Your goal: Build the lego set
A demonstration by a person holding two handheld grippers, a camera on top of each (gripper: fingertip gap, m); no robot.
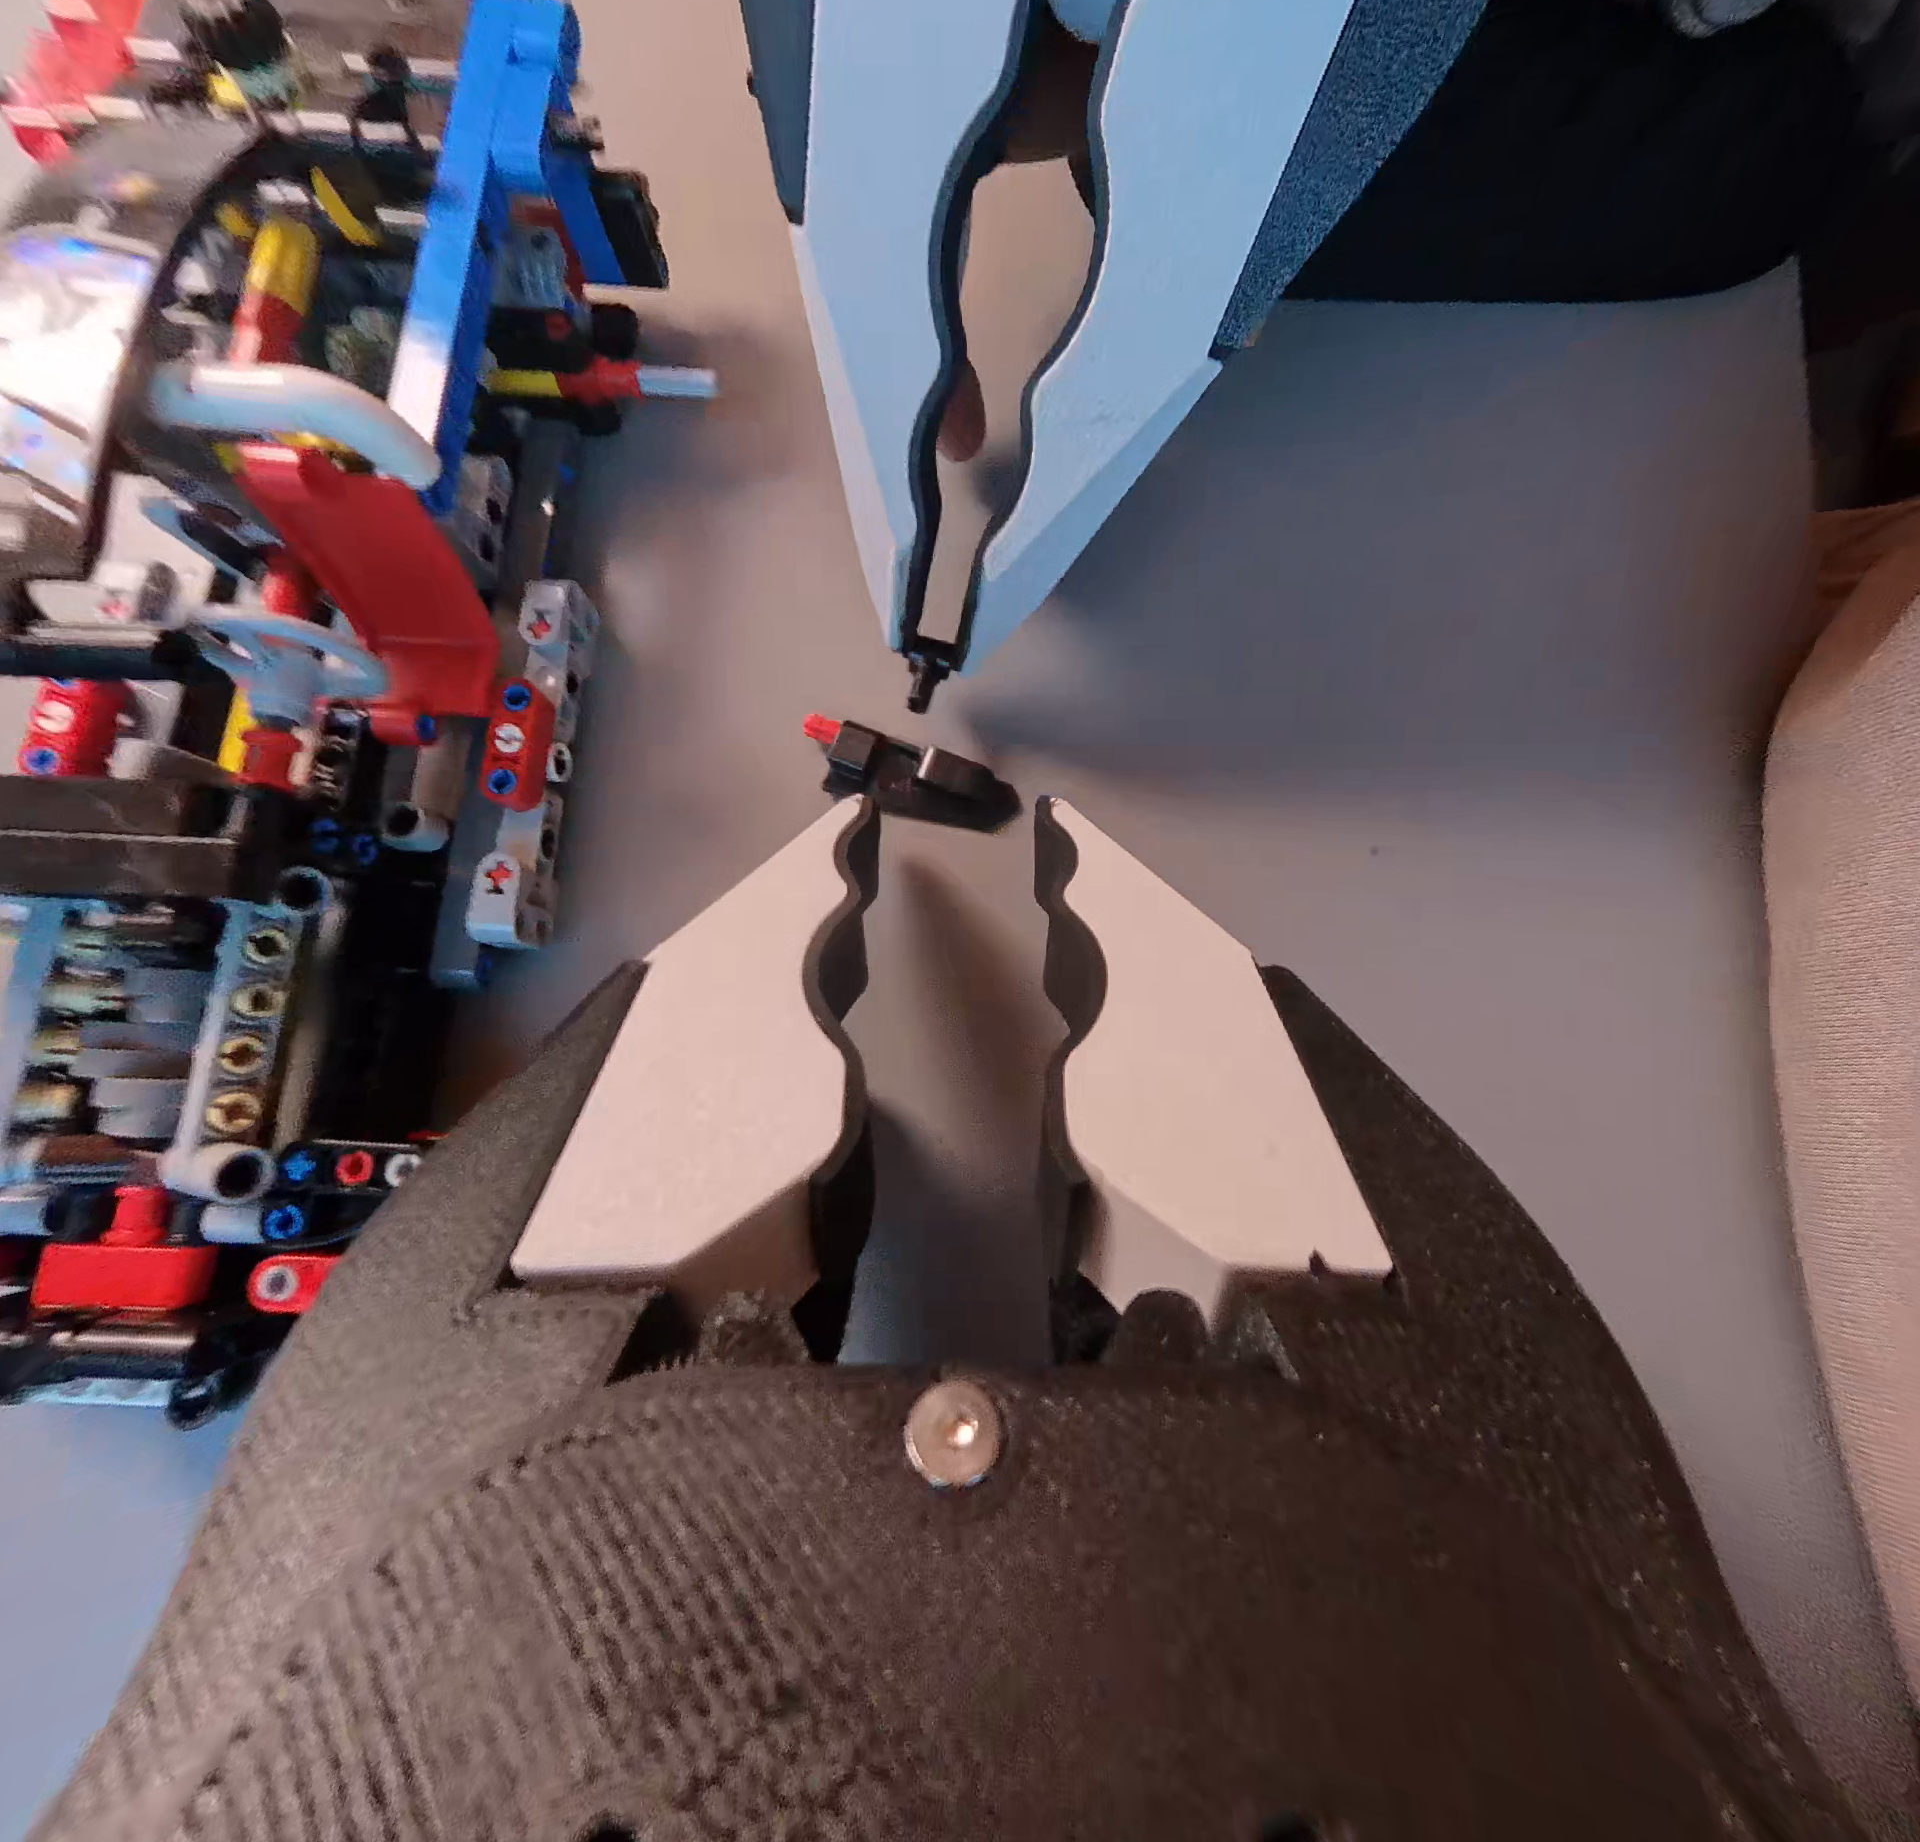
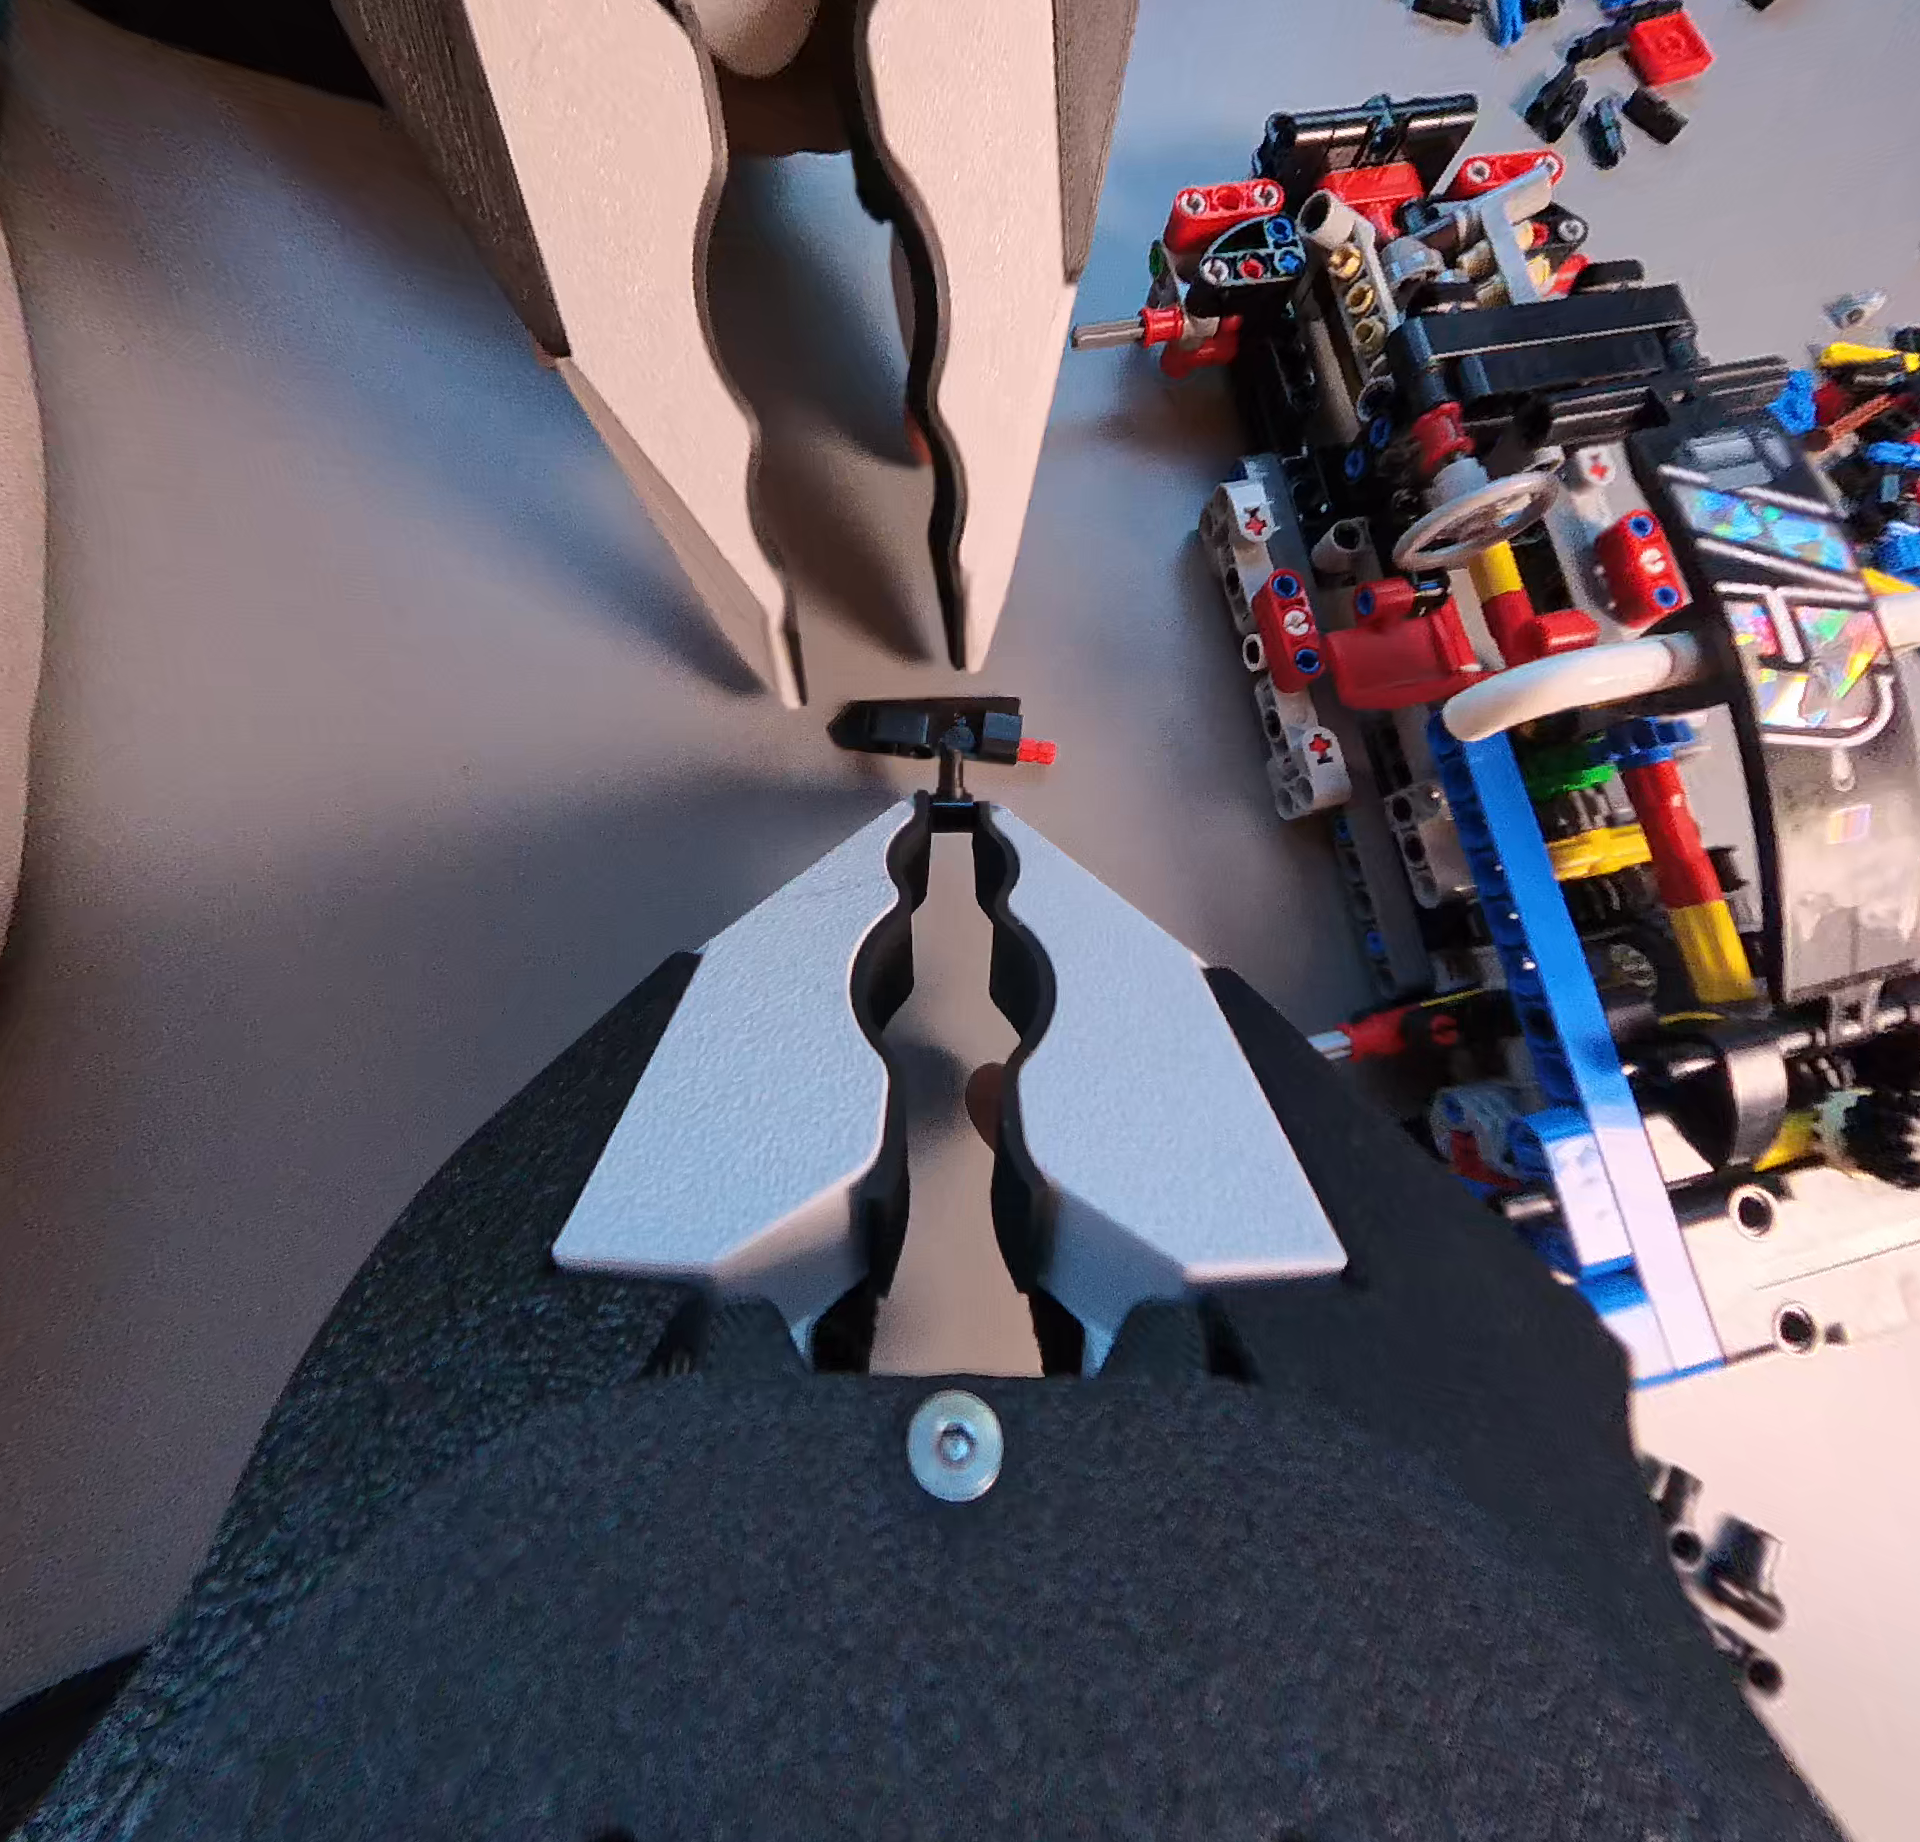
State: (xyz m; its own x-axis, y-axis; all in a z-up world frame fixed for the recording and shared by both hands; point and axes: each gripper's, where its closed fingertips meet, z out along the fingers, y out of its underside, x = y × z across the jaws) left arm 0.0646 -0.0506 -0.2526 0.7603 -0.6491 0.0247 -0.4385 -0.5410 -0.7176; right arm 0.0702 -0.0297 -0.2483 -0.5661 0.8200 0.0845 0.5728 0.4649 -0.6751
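Lego model [image 2: 1558,670] well advanced: chassis, blue beam, red seat, steering wheel and stickered black panel already joined, standing on the tabletop [image 1: 1403,753] at the right of the right wrist view. Still plenty left, judging by loose parts [image 2: 1558,16] scattered far right. Small black sub-assembly [image 1: 914,779] with red tip lying between both claws, not yet fitted. Right claw [image 2: 951,810] pinched on a black pin [image 2: 951,779] aimed at it, about touching. Left claw [image 1: 951,805] spread open, empty, just behind the sub-assembly
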